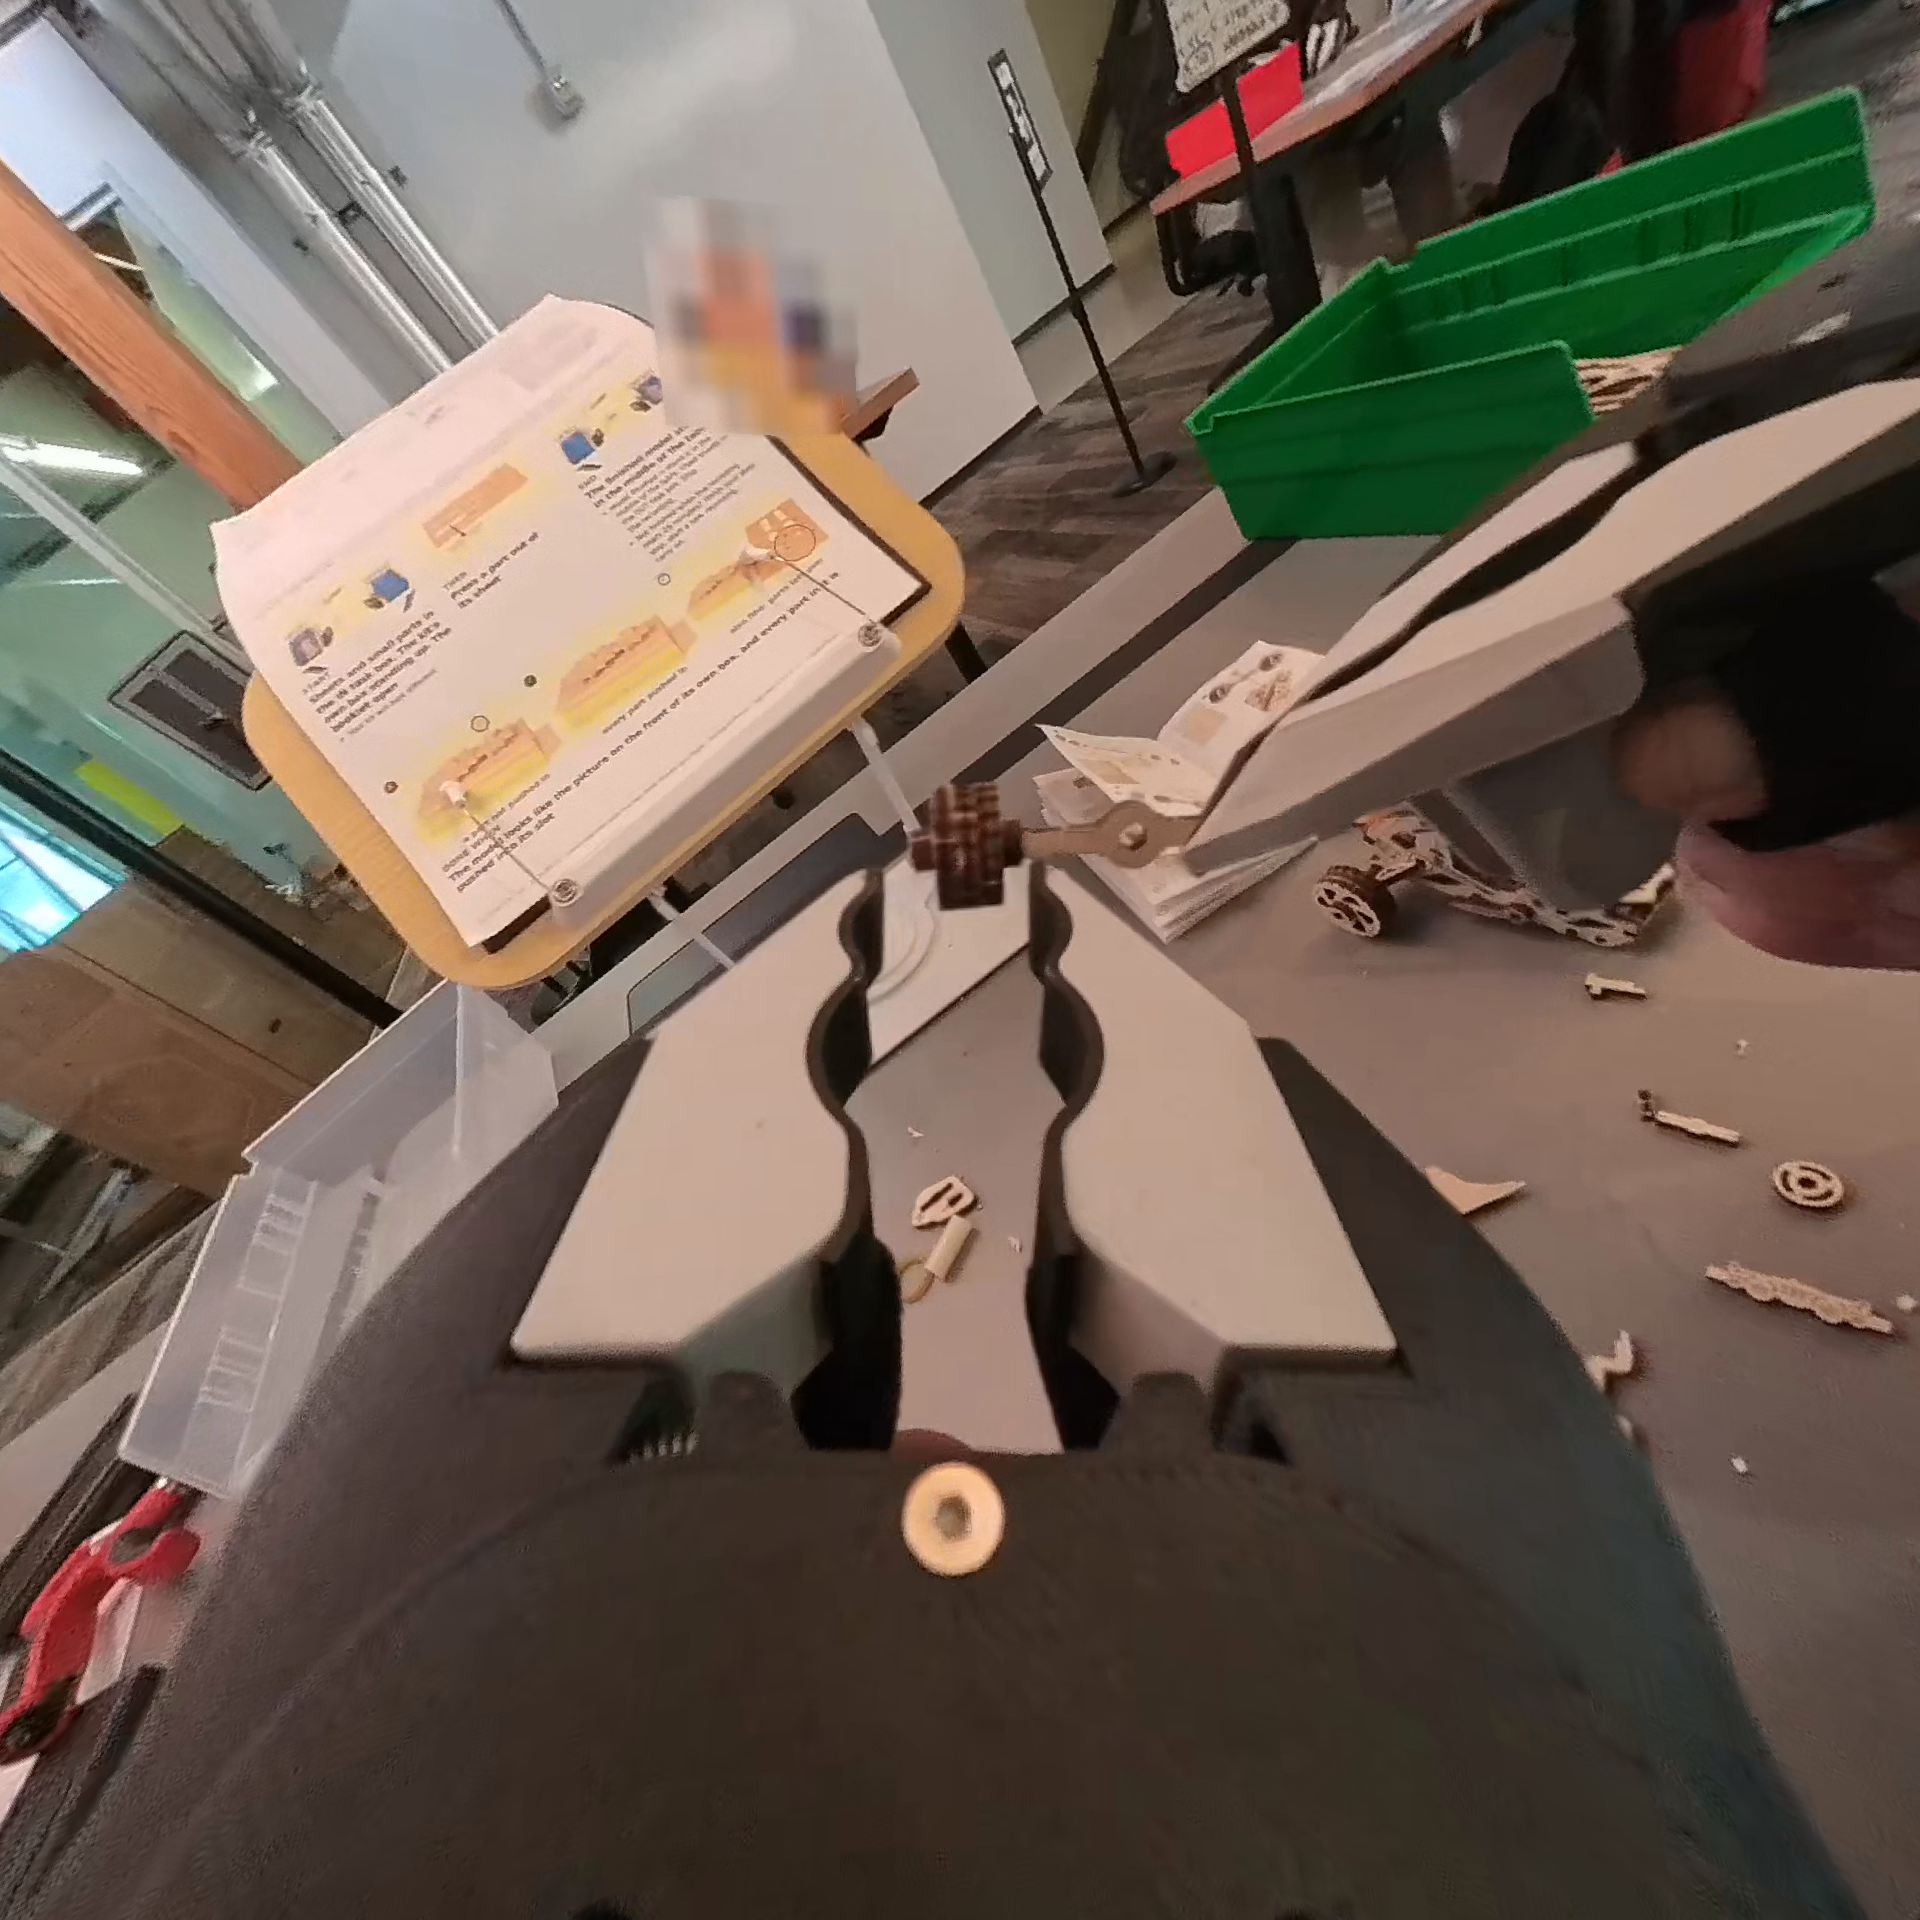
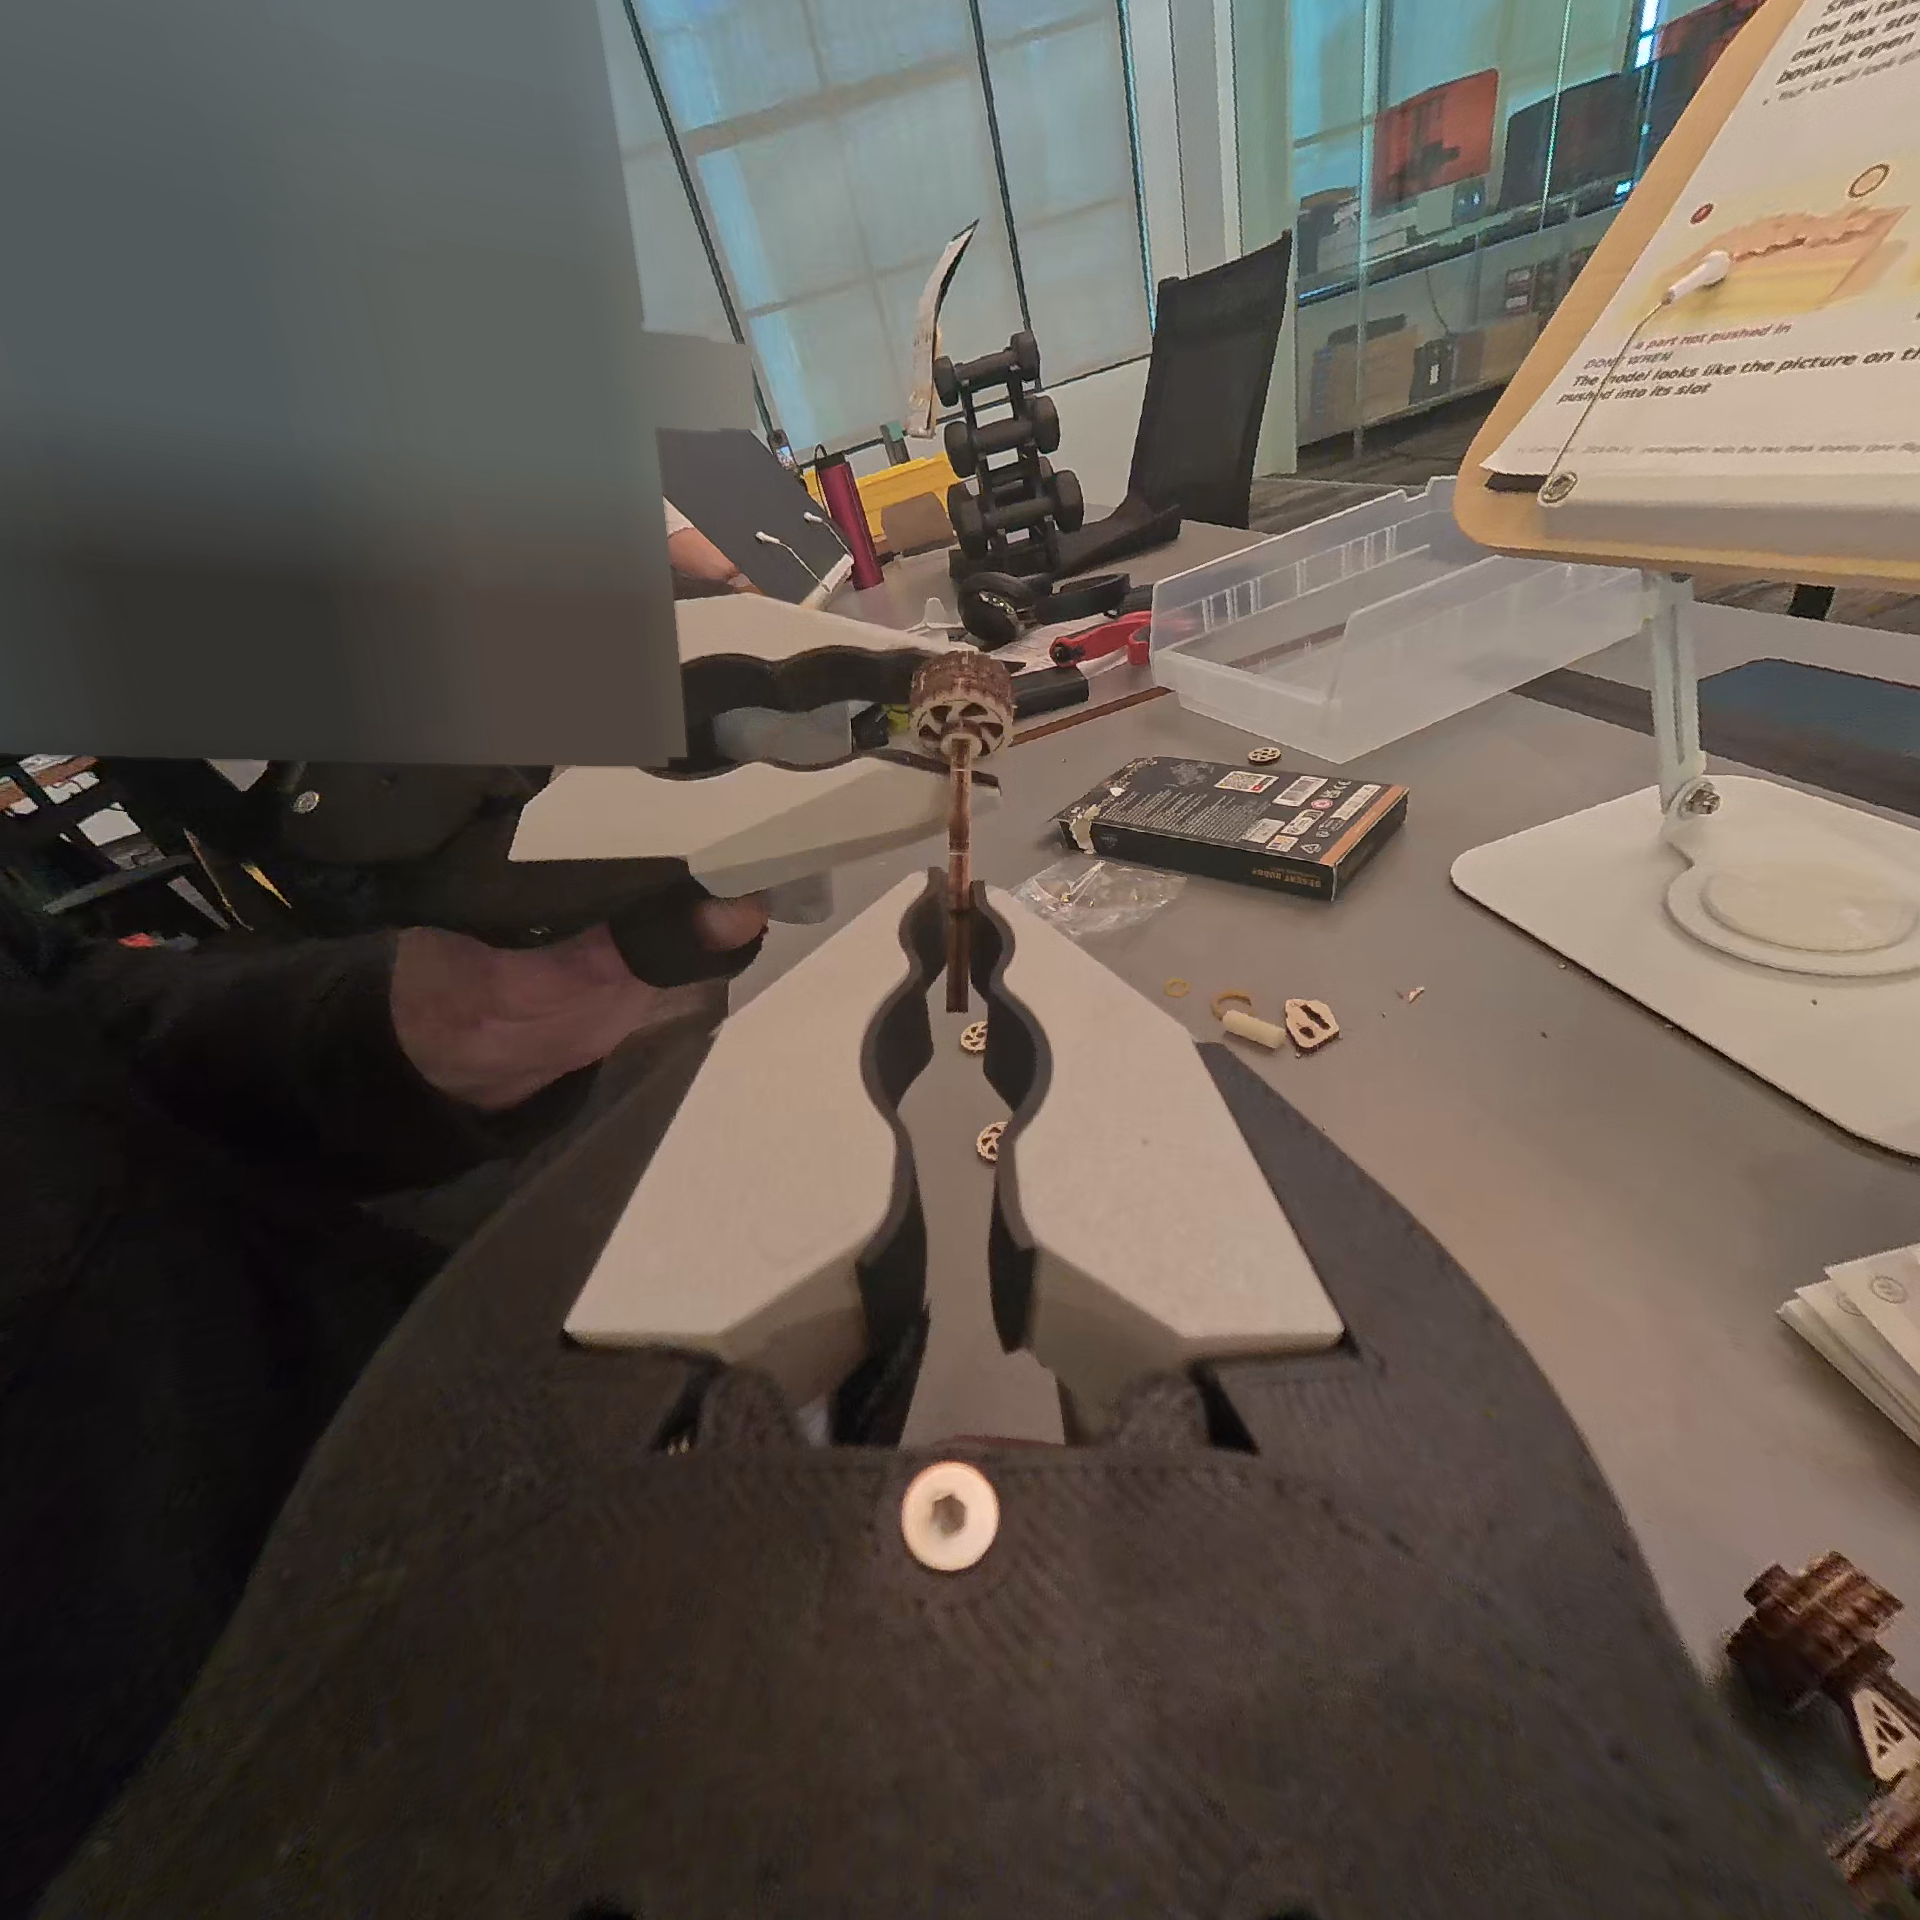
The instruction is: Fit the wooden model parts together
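Observation:
My left gripper [image 1: 951, 883] is shut on a dark ridged wooden wheel [image 1: 961, 847], held at the fingertips above the grey table. My right gripper [image 2: 951, 899] is shut on a thin flat wooden arm piece [image 2: 956, 935], held edge-on. The arm's far end meets the wheel [image 2: 961, 701] at its hub. In the left wrist view the right gripper [image 1: 1195, 831] comes in from the right with the arm piece [image 1: 1101, 836] pointing at the wheel. In the right wrist view the left gripper [image 2: 956, 717] comes in from the left.
A part-built wooden car frame [image 1: 1455, 894] lies by an open booklet [image 1: 1143, 790]. Loose wooden parts [image 1: 1808, 1184] are scattered on the table. A green bin [image 1: 1455, 353], a clear bin [image 2: 1351, 623], a dark kit box [image 2: 1236, 821] and an instruction stand [image 1: 582, 665] surround the work spot. My right fingertips sit around 4 cm from my left ones.

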`<state>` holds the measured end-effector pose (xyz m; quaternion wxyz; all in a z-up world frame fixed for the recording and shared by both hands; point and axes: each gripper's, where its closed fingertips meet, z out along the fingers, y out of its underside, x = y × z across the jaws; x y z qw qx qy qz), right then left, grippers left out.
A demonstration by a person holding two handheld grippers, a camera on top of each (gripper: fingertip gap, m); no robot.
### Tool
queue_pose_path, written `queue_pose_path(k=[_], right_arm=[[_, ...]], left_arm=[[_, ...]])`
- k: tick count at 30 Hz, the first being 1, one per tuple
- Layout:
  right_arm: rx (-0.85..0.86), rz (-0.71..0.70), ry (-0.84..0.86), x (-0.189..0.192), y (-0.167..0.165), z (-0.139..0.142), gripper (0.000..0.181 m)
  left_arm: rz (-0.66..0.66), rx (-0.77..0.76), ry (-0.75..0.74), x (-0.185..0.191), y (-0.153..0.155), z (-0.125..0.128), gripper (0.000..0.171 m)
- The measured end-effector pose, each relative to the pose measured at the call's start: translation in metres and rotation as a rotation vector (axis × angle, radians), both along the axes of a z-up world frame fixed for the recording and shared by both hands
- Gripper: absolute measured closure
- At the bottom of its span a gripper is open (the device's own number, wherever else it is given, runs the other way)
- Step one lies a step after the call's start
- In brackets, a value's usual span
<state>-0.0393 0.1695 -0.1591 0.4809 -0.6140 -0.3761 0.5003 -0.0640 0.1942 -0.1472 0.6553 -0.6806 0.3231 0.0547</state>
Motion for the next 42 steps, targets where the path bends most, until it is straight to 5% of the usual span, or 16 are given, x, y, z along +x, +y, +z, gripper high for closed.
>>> queue_pose_path(k=[2,13,18,21,32,36,42], right_arm=[[-0.004,-0.005,0.001,0.001,0.001,0.0,0.181],[-0.008,0.012,-0.01,0.0,-0.001,-0.001,0.181],[-0.012,0.014,-0.005,0.001,-0.001,0.001,0.181],[-0.011,0.015,-0.003,0.001,-0.001,0.001,0.181],[-0.011,0.019,-0.032,0.002,-0.002,-0.003,0.181],[-0.029,0.027,-0.059,0.001,-0.003,-0.011,0.181],[-0.056,0.062,-0.142,-0.004,-0.017,-0.036,0.181]], left_arm=[[0.034,0.022,-0.018,-0.006,0.002,0.005,0.134],[-0.027,0.069,0.105,0.007,-0.004,0.003,0.149],[-0.015,0.058,0.065,0.001,-0.001,0.008,0.133],[-0.06,0.052,0.079,0.009,-0.004,0.004,0.149],[-0.101,0.108,0.272,0.016,-0.006,0.008,0.148],[-0.099,0.035,0.257,0.008,-0.006,-0.007,0.15],[-0.11,-0.097,0.126,0.011,-0.025,-0.042,0.124]])
